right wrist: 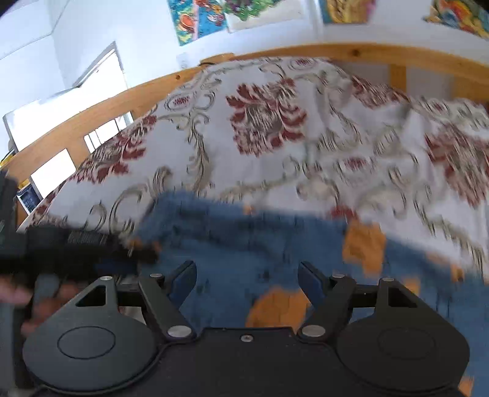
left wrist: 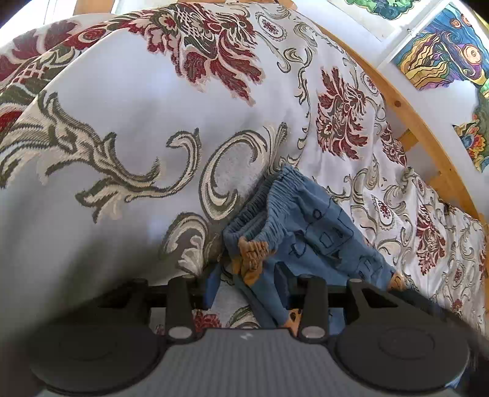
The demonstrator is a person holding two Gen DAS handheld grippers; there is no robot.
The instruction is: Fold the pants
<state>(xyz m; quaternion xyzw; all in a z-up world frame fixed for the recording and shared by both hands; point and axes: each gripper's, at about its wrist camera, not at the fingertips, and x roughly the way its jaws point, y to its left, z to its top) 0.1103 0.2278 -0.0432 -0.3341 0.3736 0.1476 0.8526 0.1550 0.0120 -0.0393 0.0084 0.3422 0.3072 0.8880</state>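
Small blue pants (left wrist: 321, 226) with an elastic waistband (left wrist: 269, 198) and orange cuffs (left wrist: 250, 256) lie bunched on a floral bedspread (left wrist: 122, 107). My left gripper (left wrist: 246, 284) hovers over their near end; its jaws stand apart, with a strip of blue fabric and an orange cuff lying loosely between them and bedspread showing in the gap. In the blurred right wrist view, the pants (right wrist: 244, 238) spread across the bed, showing orange patches (right wrist: 278, 305). My right gripper (right wrist: 247, 278) is open wide just above them, its fingers gripping nothing.
A wooden bed frame (left wrist: 428, 134) (right wrist: 336, 50) borders the far side of the bedspread (right wrist: 305, 107). Colourful paintings (right wrist: 198, 18) hang on the white wall behind. The other gripper's dark body (right wrist: 61, 250) and a person's hand (right wrist: 30, 299) sit at the left edge.
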